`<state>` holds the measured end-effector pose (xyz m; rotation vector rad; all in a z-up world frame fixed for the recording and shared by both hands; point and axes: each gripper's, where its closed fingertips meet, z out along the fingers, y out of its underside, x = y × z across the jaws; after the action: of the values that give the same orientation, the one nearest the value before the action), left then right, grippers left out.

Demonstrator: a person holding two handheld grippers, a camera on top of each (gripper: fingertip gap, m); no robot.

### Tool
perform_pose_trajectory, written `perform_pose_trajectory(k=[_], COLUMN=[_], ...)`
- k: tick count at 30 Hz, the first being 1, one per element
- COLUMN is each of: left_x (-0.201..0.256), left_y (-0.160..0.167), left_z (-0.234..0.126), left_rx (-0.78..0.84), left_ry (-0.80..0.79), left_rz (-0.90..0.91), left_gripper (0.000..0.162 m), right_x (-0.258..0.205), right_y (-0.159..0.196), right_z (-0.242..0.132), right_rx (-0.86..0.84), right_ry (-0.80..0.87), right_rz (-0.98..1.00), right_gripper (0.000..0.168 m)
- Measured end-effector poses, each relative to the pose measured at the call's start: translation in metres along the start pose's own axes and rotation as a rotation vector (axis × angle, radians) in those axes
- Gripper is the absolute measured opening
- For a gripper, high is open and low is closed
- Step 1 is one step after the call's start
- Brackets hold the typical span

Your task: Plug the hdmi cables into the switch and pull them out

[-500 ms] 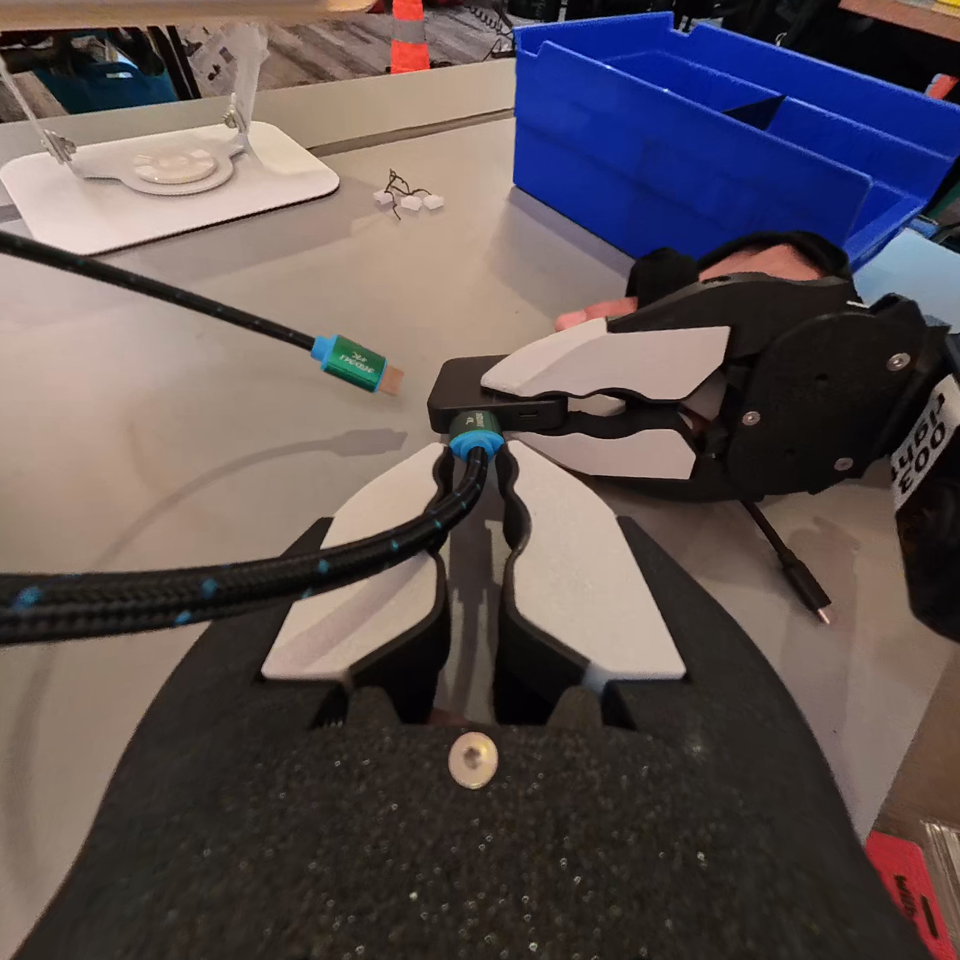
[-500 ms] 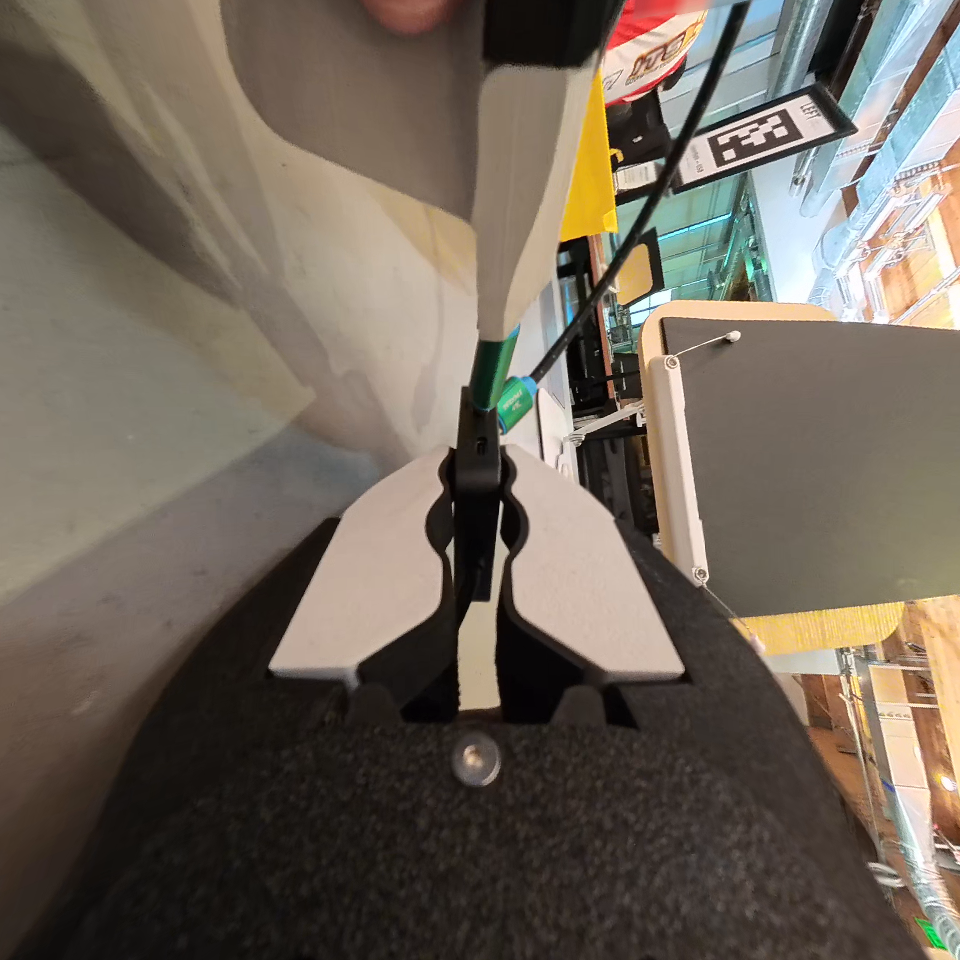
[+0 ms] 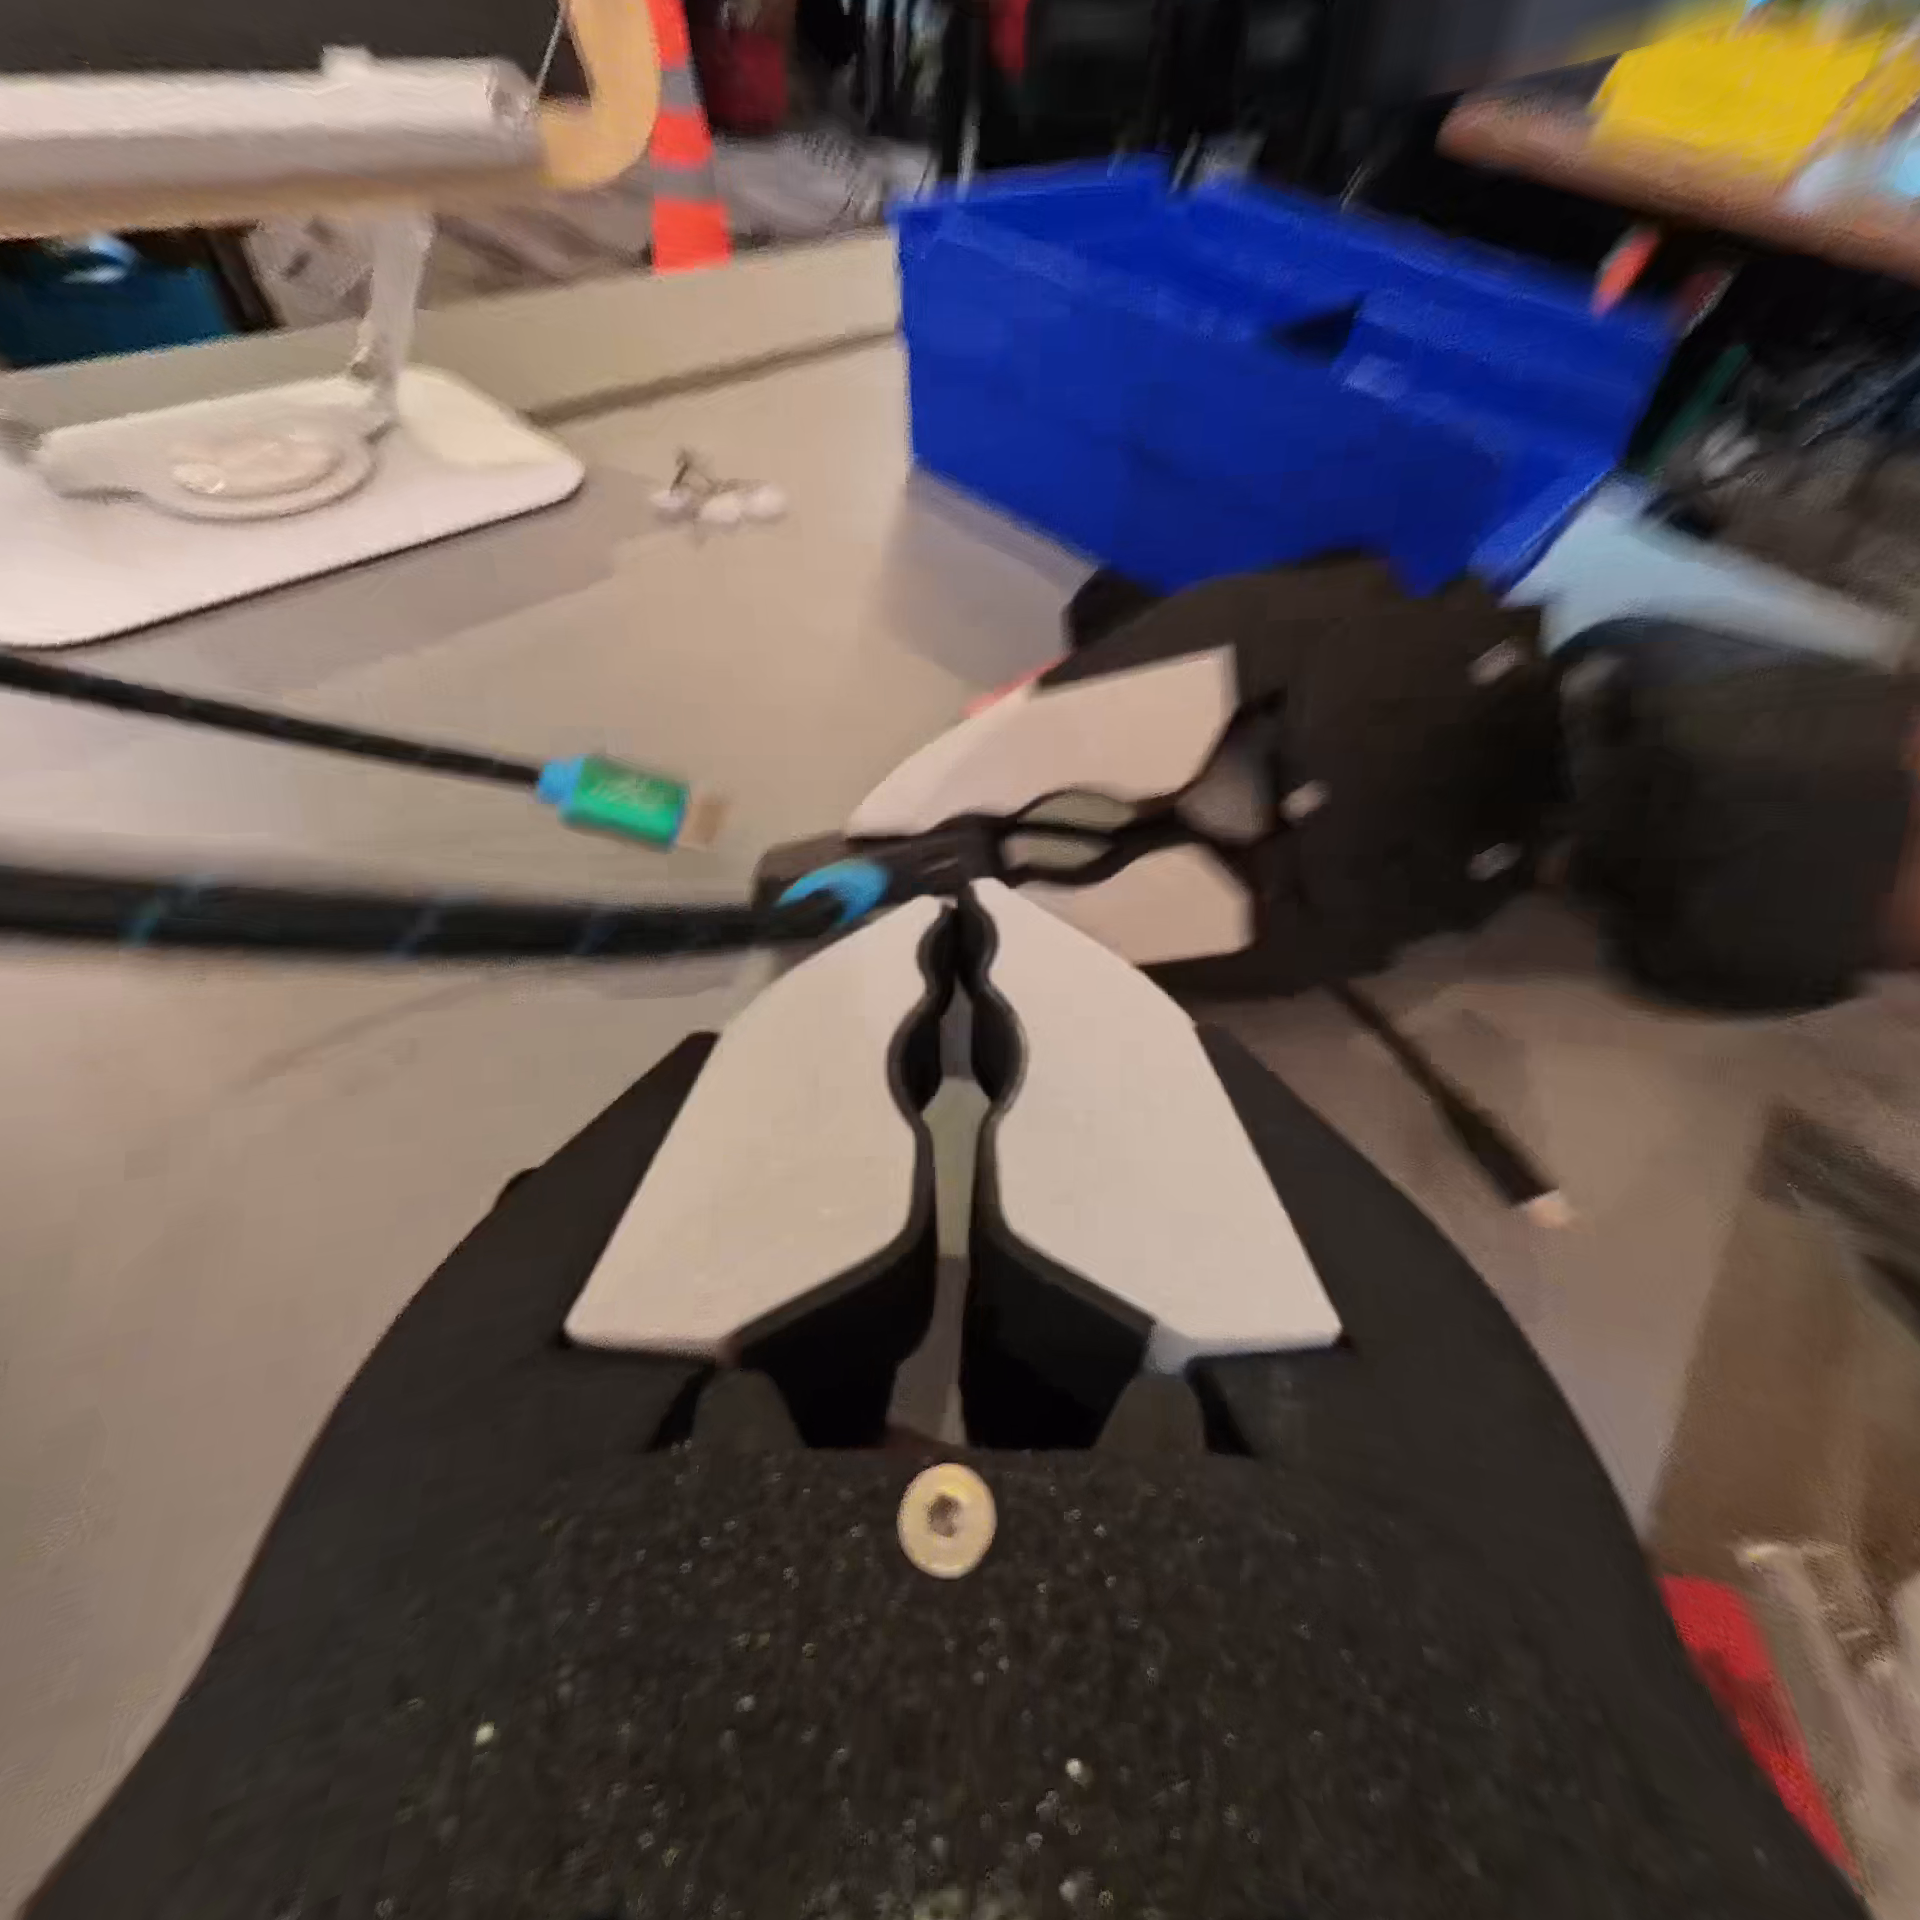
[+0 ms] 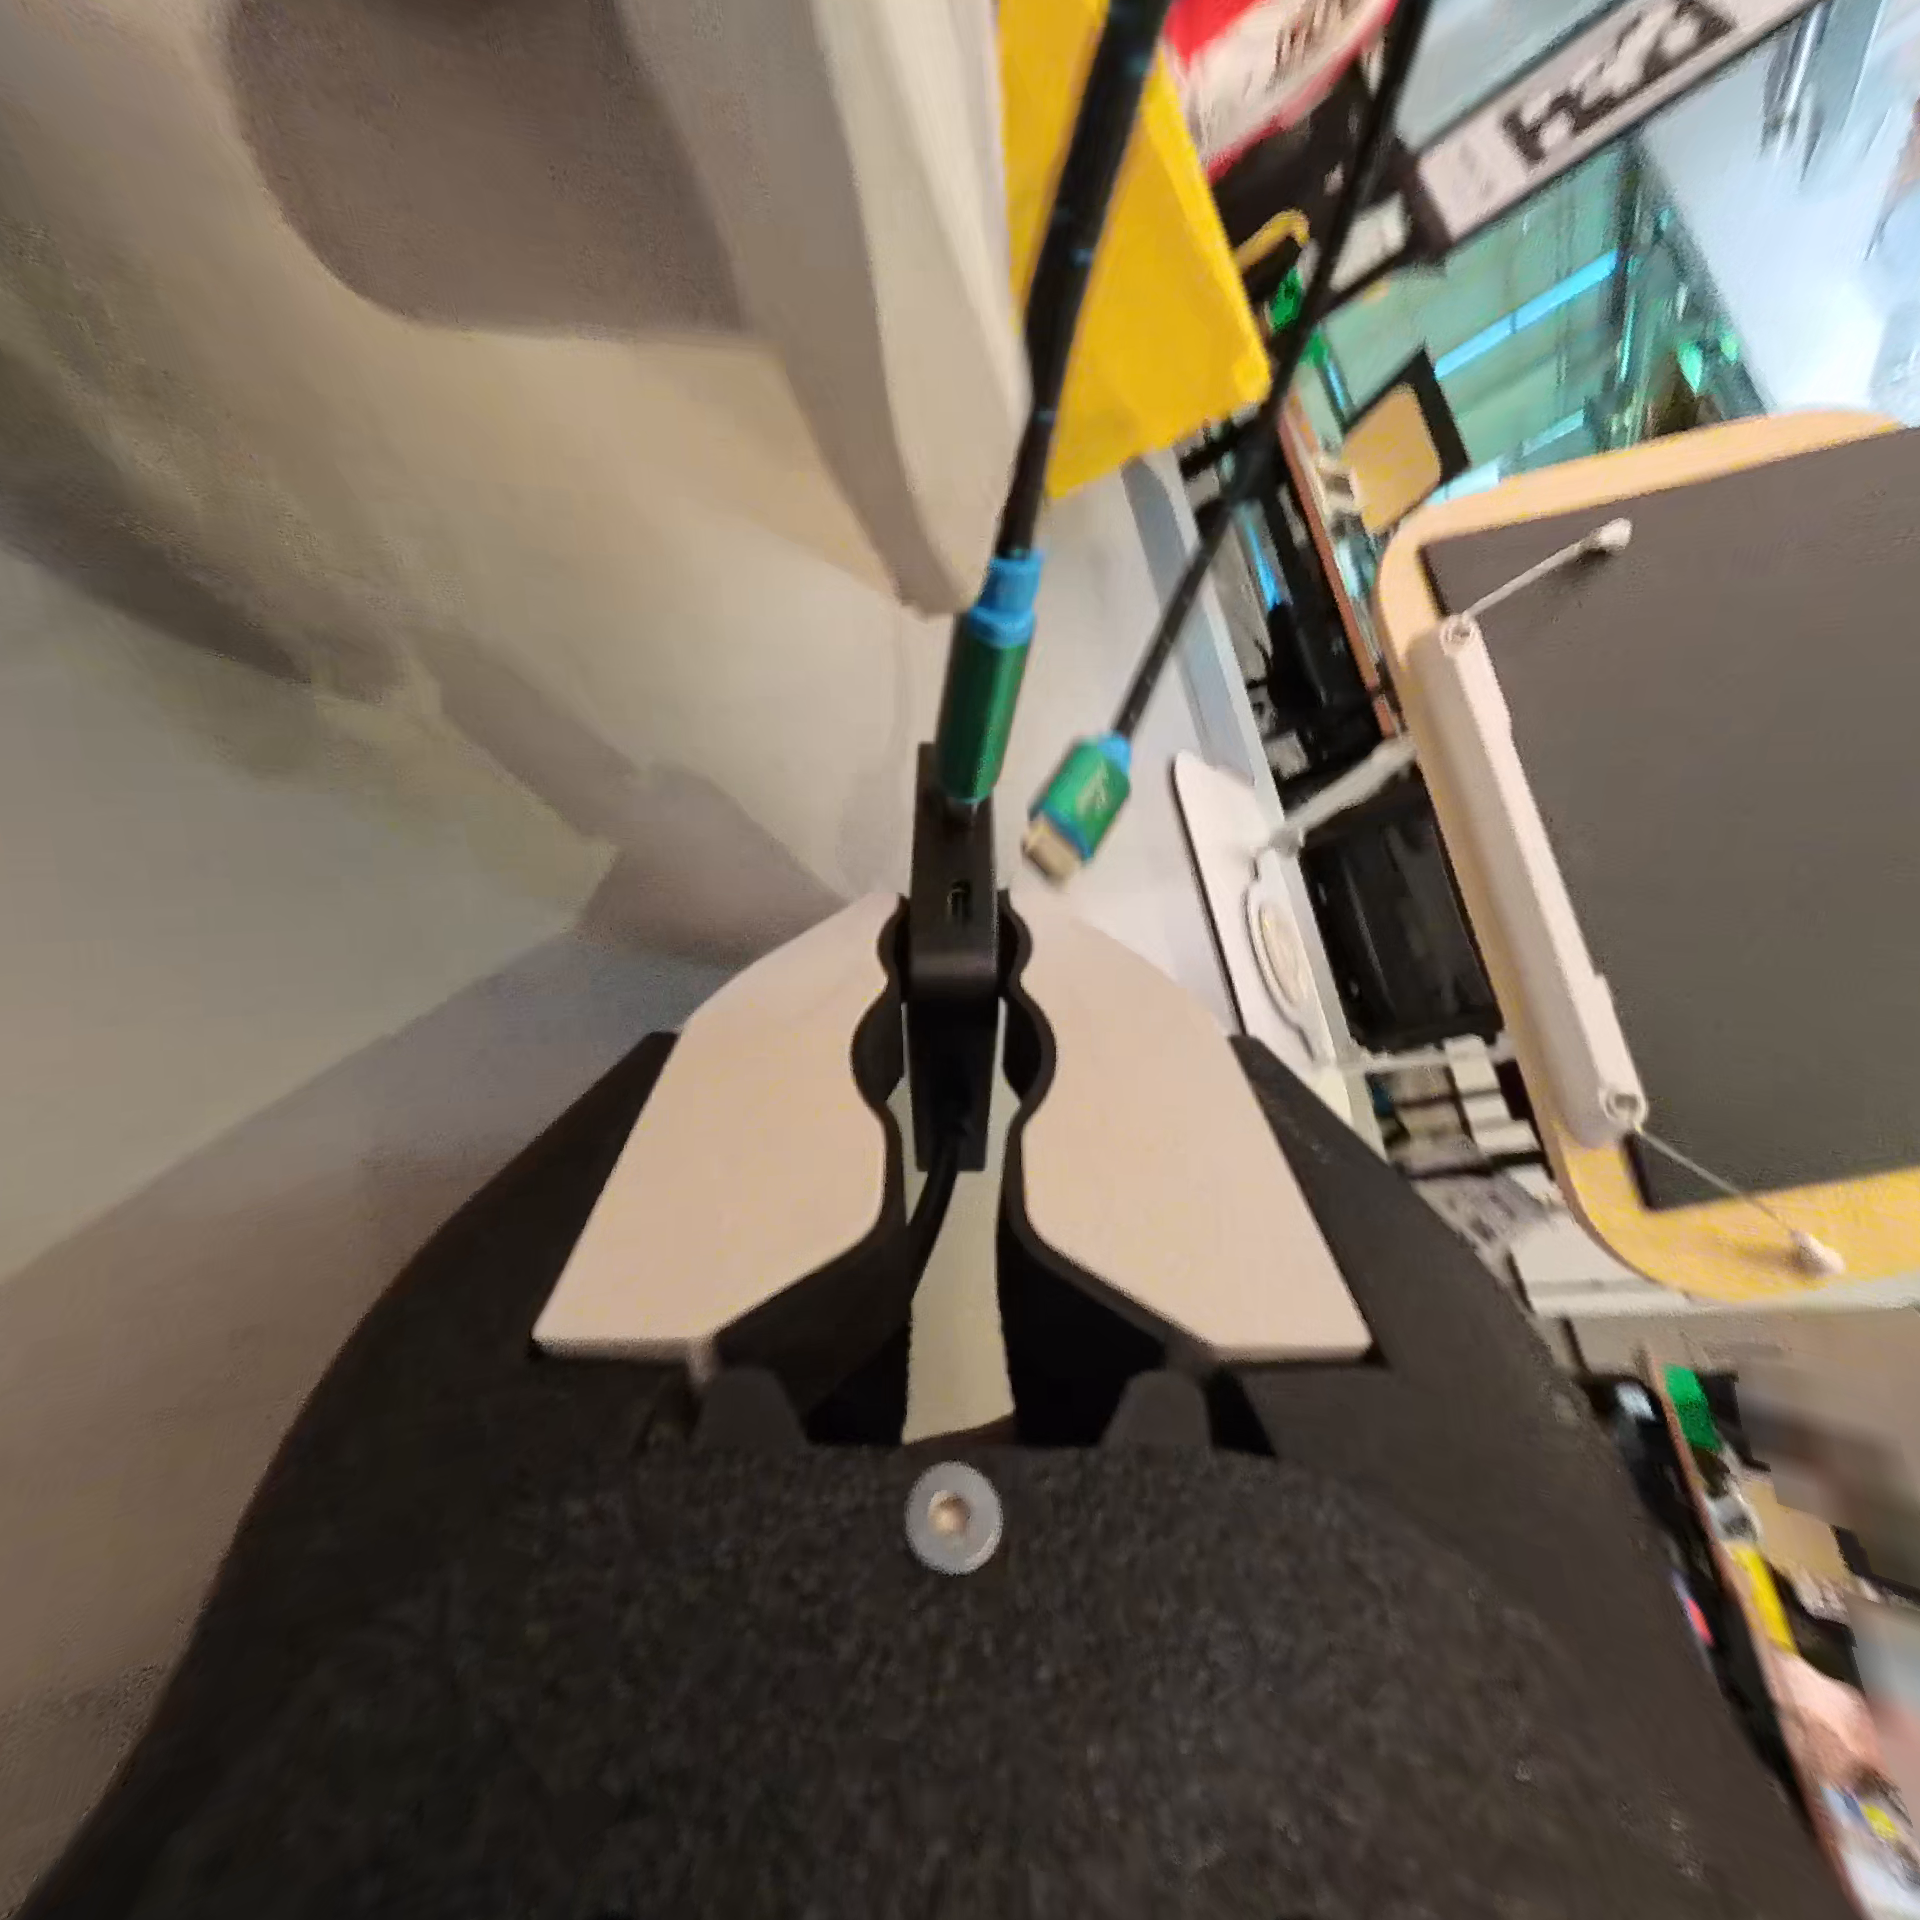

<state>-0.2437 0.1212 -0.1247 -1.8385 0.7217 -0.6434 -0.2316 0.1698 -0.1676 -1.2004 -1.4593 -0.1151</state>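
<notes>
Your right gripper (image 4: 951, 935) clamps the switch (image 4: 951, 940) with one plug (image 4: 980, 707) seated — your left gripper (image 3: 958, 914), fingers nearly closed and empty, should reach for the loose plug (image 3: 621, 816) squarely.

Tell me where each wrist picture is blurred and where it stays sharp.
Left wrist view: motion blur smears the blue bin, the right gripper and the plugged cable; the left gripper near the lens stays sharp. Right wrist view: the background and left side streak with blur, while the switch, its green plug and the gripper's fingers read fairly clearly.
</notes>
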Motion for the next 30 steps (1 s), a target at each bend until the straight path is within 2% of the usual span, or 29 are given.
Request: perform_pose_trajectory(k=[1, 2, 3, 4, 6, 8, 11, 15, 18, 21, 25, 28, 30], left_x=[0.006, 0.007, 0.004, 0.004, 0.004, -0.004, -0.012, -0.029, -0.023, -0.017, -0.022, -0.046, -0.056], left_y=[-0.003, -0.001, 0.003, 0.007, 0.013, 0.017, 0.034, 0.034, 0.033, 0.023, 0.017, 0.039, 0.056], left_z=[0.0, 0.002, 0.004, 0.006, 0.007, 0.004, -0.001, -0.004, 0.007, 0.017, 0.008, -0.007, -0.012], left_rx=[0.004, -0.022, -0.042, -0.057, -0.066, -0.073, -0.128, -0.141, -0.119, -0.061, -0.023, -0.13, -0.217], left_ry=[0.011, -0.031, -0.092, -0.095, -0.064, -0.082, -0.083, -0.108, 0.006, 0.079, 0.085, -0.027, -0.057], left_rz=[-0.013, 0.062, 0.154, 0.165, 0.063, 0.003, -0.093, -0.021, -0.091, -0.159, -0.088, 0.047, 0.064], left_gripper=[0.0, 0.0, 0.0, 0.0, 0.0, 0.0, 0.012, 0.03, 0.034, 0.04, 0.043, 0.04, 0.039], right_x=[-0.001, -0.004, -0.006, -0.006, -0.002, 0.007, 0.008, 0.013, 0.012, 0.008, 0.001, 0.001, 0.001], right_y=[0.007, 0.013, 0.012, 0.006, 0.005, -0.002, 0.005, 0.003, -0.019, -0.032, -0.031, -0.005, 0.018], right_z=[0.004, 0.007, 0.006, 0.004, 0.003, -0.003, -0.004, -0.007, -0.017, -0.023, -0.019, -0.009, -0.003], right_rx=[-0.051, -0.084, -0.072, -0.038, -0.057, -0.006, -0.028, 0.005, 0.146, 0.208, 0.185, 0.055, -0.109], right_ry=[-0.006, -0.014, -0.013, -0.004, 0.007, 0.06, 0.042, 0.057, 0.032, 0.036, 0.009, 0.006, -0.017], right_rz=[-0.011, -0.017, -0.033, -0.045, -0.028, -0.054, -0.03, -0.021, 0.002, -0.007, -0.001, -0.015, -0.07], right_gripper=[0.014, 0.017, 0.013, 0.013, 0.013, 0.013, 0.013, 0.013, 0.013, 0.013, 0.013, 0.013, 0.013])
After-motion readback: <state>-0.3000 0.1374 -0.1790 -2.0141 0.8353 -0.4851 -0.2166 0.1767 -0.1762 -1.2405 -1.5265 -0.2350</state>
